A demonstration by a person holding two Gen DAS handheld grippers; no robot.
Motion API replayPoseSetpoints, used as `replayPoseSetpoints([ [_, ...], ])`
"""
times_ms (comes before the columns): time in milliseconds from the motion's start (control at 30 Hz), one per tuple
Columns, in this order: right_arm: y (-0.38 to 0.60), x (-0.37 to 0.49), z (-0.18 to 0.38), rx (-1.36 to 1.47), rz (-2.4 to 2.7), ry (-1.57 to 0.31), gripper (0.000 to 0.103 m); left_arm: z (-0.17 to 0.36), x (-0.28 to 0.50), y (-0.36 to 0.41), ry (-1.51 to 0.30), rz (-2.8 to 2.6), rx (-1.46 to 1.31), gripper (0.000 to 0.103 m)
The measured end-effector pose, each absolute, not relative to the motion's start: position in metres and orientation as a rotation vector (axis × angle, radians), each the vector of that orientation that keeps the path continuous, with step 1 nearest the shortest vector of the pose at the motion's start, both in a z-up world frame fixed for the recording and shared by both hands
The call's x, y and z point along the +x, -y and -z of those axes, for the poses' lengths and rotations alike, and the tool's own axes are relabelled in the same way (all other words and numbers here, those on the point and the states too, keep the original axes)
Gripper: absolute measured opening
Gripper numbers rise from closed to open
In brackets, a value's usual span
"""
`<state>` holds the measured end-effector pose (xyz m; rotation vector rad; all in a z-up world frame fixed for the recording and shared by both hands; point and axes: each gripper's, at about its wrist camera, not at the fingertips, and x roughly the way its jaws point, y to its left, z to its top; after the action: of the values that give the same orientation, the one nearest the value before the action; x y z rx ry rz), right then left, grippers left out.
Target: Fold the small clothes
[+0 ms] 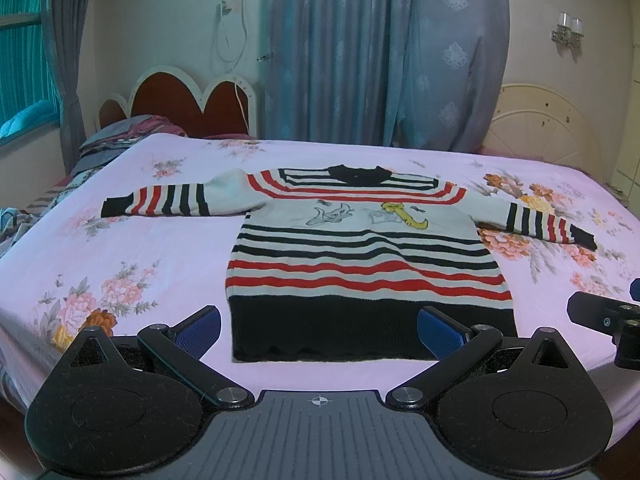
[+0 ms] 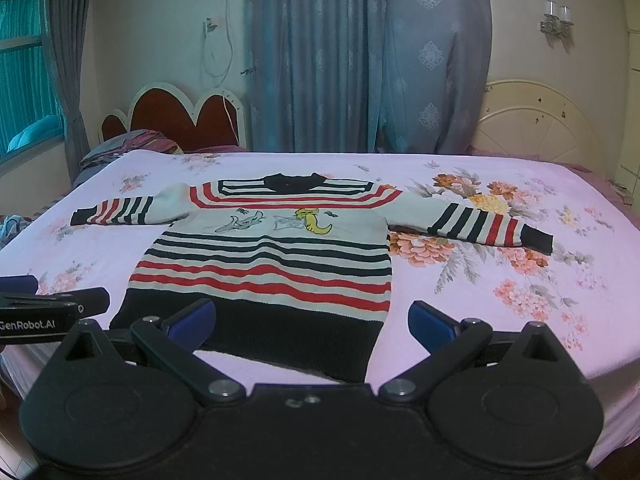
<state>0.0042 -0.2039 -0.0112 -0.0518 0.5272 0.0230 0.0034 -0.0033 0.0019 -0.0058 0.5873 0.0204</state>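
A small striped sweater (image 1: 360, 256) lies flat and face up on the bed (image 1: 132, 248), which is covered in a pink sheet printed with flowers. I will place everything else by the sweater. Its wide black hem is the edge nearest me, its dark collar is the far edge, and both sleeves stretch straight out to the sides. Red, black and white bands run across the body, and a white chest panel carries a grey figure and a yellow one.

My left claw (image 1: 318, 330) hangs over the black hem with its two blue fingers spread wide and nothing between them. One finger sits just outside the hem's left corner, while the other lies in front of the hem near its right corner.

My right claw (image 2: 312, 320) is also spread wide and holds nothing. It hangs over the right part of the hem, with one finger in front of the black band and the other past the sweater's right edge, over bare sheet.

Beyond the collar, blue-grey curtains (image 1: 360, 52) hang against the wall. Beyond the left sleeve stands a red headboard (image 1: 180, 104) with a scalloped white border.
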Motion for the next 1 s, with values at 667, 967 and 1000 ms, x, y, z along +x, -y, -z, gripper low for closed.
replayPoseSetpoints([
  [667,0.2047,0.0064,0.0108,-0.055,-0.023,-0.527,0.102,-0.0021,0.0023,0.0032,-0.588,-0.027,-0.005,0.103],
  [967,0.2059,0.0072,0.0102,-0.055,-0.023,-0.526,0.102,-0.0018,0.0025,0.0031,-0.589,-0.029,-0.004,0.103],
  [1000,0.2061,0.0075,0.0100,-0.055,-0.023,-0.527,0.102,-0.0024,0.0025,0.0037,-0.590,-0.029,-0.002,0.103],
])
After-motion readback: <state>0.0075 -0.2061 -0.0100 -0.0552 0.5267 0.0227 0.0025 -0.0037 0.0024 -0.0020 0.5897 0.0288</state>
